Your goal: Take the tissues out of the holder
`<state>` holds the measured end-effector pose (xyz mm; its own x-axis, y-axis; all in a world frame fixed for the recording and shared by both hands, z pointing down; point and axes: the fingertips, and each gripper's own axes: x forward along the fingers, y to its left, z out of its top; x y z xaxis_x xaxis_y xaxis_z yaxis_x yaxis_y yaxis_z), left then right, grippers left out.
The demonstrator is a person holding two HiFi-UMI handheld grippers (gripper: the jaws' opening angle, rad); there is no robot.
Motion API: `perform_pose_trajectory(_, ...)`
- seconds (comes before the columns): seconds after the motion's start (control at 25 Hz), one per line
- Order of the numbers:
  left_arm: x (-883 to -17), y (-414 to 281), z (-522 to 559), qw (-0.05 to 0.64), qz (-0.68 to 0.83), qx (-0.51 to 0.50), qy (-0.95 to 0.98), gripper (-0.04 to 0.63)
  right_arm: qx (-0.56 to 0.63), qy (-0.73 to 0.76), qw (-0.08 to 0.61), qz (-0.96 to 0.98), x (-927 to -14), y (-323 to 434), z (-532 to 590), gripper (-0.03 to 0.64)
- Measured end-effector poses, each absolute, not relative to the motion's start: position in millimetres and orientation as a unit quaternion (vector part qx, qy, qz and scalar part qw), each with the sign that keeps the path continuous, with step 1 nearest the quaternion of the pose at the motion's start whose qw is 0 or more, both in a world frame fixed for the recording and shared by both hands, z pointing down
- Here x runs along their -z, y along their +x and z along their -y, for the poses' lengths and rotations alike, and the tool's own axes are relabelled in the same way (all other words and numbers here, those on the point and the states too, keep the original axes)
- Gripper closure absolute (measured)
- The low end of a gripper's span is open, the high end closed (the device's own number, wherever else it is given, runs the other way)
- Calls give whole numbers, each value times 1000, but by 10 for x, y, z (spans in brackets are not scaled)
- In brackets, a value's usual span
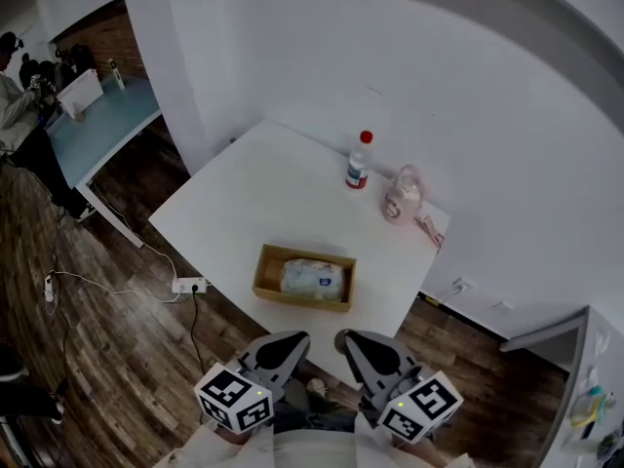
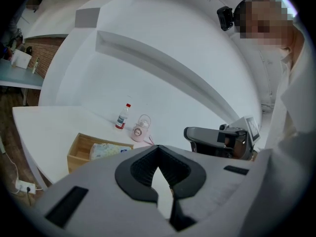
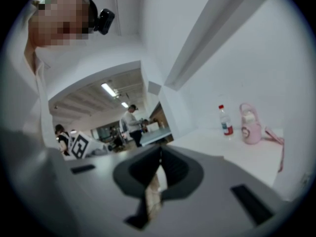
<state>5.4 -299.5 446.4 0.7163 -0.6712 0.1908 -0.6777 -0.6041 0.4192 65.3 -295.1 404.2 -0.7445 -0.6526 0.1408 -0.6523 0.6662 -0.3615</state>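
Left gripper (image 1: pixel 291 341) and right gripper (image 1: pixel 355 341) hover closed and empty by the desk's (image 1: pixel 244 203) near edge; tissues (image 1: pixel 313 277) lie in the holder (image 1: pixel 264 277).

We count: hand-held grippers 2, the left hand-held gripper (image 1: pixel 292 342) and the right hand-held gripper (image 1: pixel 349 340) | worktop (image 1: pixel 244 203) 1 | wooden holder (image 1: pixel 295 300) 1 | tissue pack (image 1: pixel 312 277) 1 | red-capped bottle (image 1: pixel 359 161) 1 | pink jug (image 1: pixel 402 195) 1 | power strip (image 1: pixel 188 285) 1 | blue-topped table (image 1: pixel 107 125) 1

I see the pale tissue pack (image 1: pixel 314 278) lying flat inside the open wooden holder (image 1: pixel 292 301) near the white table's (image 1: pixel 244 203) front edge.
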Motion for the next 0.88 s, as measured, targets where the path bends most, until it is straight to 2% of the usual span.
perform_pose_trajectory(0.88,-4628,-3,3553,197,352,-92,910,578,228,-394,-25,-890,-4221,566,3362,605)
